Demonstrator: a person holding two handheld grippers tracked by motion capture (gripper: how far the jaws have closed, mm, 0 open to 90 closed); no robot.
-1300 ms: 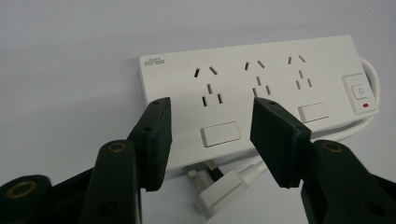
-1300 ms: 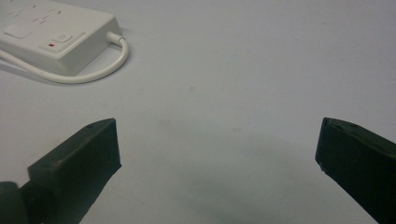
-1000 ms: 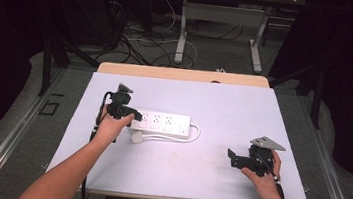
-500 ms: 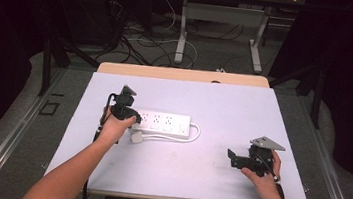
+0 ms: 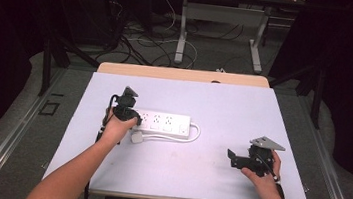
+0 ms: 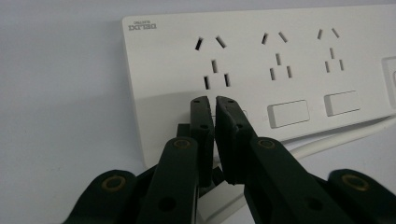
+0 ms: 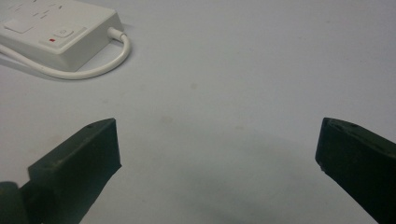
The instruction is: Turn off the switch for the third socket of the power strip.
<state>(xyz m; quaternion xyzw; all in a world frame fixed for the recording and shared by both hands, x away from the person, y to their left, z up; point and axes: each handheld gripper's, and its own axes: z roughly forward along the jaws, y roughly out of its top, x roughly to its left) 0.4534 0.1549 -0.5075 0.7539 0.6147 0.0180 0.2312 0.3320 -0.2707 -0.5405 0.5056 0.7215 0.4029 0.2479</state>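
A white power strip [image 5: 164, 123] lies flat on the table, with its white cable [image 5: 180, 137] looped back to a plug [image 5: 137, 137]. My left gripper [image 5: 131, 118] sits at the strip's left end. In the left gripper view its jaws [image 6: 215, 105] have just been closing and are now shut, with nothing between them. Their tips rest over the leftmost switch of the strip [image 6: 280, 56]. My right gripper [image 5: 233, 159] rests on the table at the right, apart from the strip. It stands open [image 7: 217, 144] over bare tabletop, with the strip's switch end [image 7: 56, 32] far off.
The pale tabletop [image 5: 214, 104] has a wooden edge at the back. Beyond it are dark floor, cables and the legs of another table [image 5: 182, 34]. Bare surface lies between the strip and my right gripper.
My left gripper has edged slightly right onto the strip's left end. The right hand and gripper have not moved.
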